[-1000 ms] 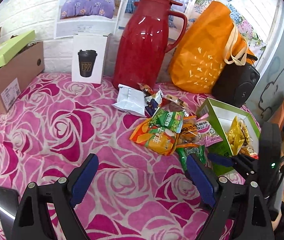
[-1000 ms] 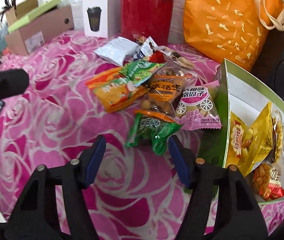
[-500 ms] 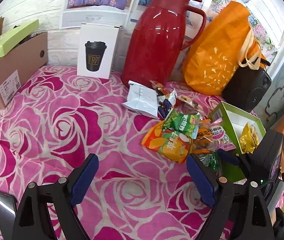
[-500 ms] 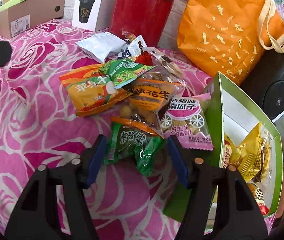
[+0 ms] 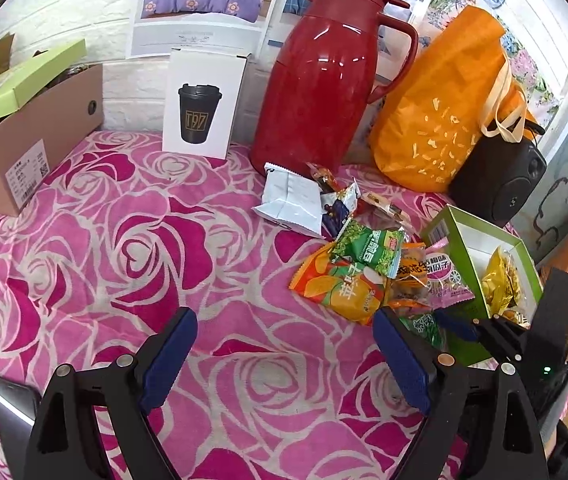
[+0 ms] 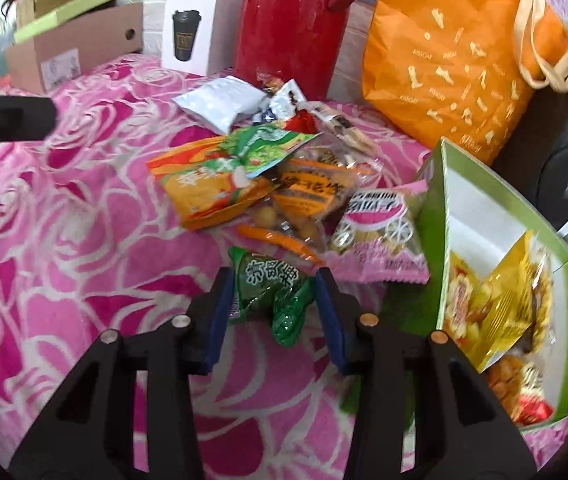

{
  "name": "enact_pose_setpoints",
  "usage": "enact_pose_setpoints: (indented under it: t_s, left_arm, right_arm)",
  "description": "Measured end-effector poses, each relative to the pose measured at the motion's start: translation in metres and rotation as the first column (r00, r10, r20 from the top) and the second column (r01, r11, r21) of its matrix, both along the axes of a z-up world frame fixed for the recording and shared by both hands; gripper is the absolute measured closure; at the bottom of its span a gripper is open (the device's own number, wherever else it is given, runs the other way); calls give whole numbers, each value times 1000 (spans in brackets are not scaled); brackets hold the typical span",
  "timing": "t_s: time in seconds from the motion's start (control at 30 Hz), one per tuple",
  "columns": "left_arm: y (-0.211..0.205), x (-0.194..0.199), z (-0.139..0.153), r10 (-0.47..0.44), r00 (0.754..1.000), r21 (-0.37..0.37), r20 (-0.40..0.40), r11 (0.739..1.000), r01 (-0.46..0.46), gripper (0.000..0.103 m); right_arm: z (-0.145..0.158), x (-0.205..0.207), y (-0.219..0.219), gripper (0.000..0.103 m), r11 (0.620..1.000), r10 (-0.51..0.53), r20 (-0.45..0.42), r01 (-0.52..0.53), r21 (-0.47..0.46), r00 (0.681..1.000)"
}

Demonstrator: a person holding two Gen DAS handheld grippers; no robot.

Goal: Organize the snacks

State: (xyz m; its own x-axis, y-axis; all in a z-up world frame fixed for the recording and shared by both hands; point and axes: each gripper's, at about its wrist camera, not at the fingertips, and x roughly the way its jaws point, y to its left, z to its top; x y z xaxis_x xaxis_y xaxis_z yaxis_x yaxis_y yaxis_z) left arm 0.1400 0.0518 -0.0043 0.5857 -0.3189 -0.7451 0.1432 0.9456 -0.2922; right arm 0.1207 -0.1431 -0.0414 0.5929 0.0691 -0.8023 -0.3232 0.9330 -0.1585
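- Left wrist view: the left claw (image 5: 284,356) hangs wide open over the rose-patterned counter (image 5: 104,248), gripping nothing. The snack pile (image 5: 367,264) lies toward the counter's right side, just in front of the red thermos (image 5: 323,80), with the green box (image 5: 479,268) beside it (a yellow packet inside).
- Right wrist view: the right claw (image 6: 274,300) is closed around the green snack packet (image 6: 272,296), both pads touching its sides, near the counter's front edge. The pink packet (image 6: 379,240) lies just beyond, touching the green box (image 6: 495,240).
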Motion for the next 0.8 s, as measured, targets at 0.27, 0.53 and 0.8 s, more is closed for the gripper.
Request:
enact_pose_setpoints:
  t_s: [0.27, 0.53, 0.8]
  left_arm:
    - [-6, -1, 0, -13, 1000, -1, -4, 1000, 13, 12]
    - [-27, 5, -4, -81, 997, 15, -7, 997, 82, 12]
    - [-61, 31, -19, -178, 983, 23, -38, 984, 179, 12]
  right_arm:
    - [16, -30, -5, 60, 970, 66, -57, -51, 239, 996]
    - [13, -42, -4, 59, 963, 72, -77, -50, 265, 994]
    - [8, -44, -8, 37, 957, 75, -89, -47, 286, 993]
